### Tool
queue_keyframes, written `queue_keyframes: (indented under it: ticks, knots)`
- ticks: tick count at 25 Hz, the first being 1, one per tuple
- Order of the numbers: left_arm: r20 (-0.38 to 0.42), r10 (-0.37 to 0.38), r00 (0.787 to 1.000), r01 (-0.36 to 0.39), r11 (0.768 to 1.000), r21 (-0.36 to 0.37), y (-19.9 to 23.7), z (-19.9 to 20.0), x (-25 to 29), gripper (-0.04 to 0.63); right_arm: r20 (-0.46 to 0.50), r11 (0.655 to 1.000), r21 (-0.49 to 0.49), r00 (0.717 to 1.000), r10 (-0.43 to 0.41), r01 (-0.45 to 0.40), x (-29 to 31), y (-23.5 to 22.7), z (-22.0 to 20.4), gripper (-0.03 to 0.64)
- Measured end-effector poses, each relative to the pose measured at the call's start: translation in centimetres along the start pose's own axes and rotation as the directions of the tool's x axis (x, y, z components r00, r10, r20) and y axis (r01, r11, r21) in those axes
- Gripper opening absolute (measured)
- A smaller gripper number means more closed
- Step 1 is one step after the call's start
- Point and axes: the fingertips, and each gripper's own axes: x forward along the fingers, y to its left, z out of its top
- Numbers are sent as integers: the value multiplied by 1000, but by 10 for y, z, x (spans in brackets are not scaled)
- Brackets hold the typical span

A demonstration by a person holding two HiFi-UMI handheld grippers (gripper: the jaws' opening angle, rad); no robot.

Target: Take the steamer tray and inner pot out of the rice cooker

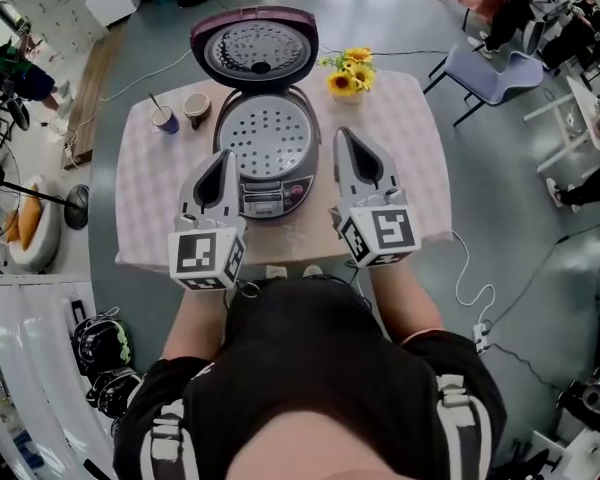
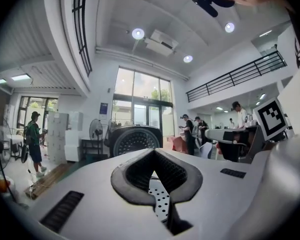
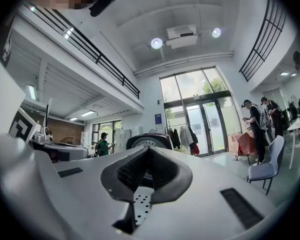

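Observation:
The rice cooker (image 1: 270, 173) stands open in the middle of the table, its lid (image 1: 255, 53) tipped up at the back. The perforated metal steamer tray (image 1: 267, 133) lies in its mouth; the inner pot beneath is hidden. My left gripper (image 1: 220, 160) is shut and hovers level at the cooker's front left. At the front right hovers my right gripper (image 1: 344, 136), also shut. Neither holds anything. In the left gripper view the gripper (image 2: 153, 155) shows the tray (image 2: 161, 200) below its jaws and the lid (image 2: 135, 140) beyond. The right gripper view shows its gripper (image 3: 149, 153), the tray (image 3: 140, 204) and the lid (image 3: 150, 141).
A checked cloth covers the small table (image 1: 145, 203). Two cups (image 1: 165, 120) (image 1: 196, 108) stand left of the cooker, and a pot of yellow flowers (image 1: 350, 73) at the back right. A chair (image 1: 495, 73) and several people are beyond the table.

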Motion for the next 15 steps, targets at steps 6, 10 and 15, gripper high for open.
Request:
queue_keyframes:
  ticks: [6, 10, 15]
  knots:
    - [-22, 52, 998, -51, 999, 19, 24, -2, 2, 3, 8, 1000, 3, 1000, -3, 3, 15, -3, 3, -2]
    - [-47, 33, 998, -33, 999, 4, 35, -8, 10, 52, 14, 997, 45, 998, 67, -67, 27, 5, 1, 97]
    - [-87, 8, 996, -10, 1000, -18, 48, -18, 22, 357, -47, 993, 60, 993, 107, -104, 49, 8, -12, 229]
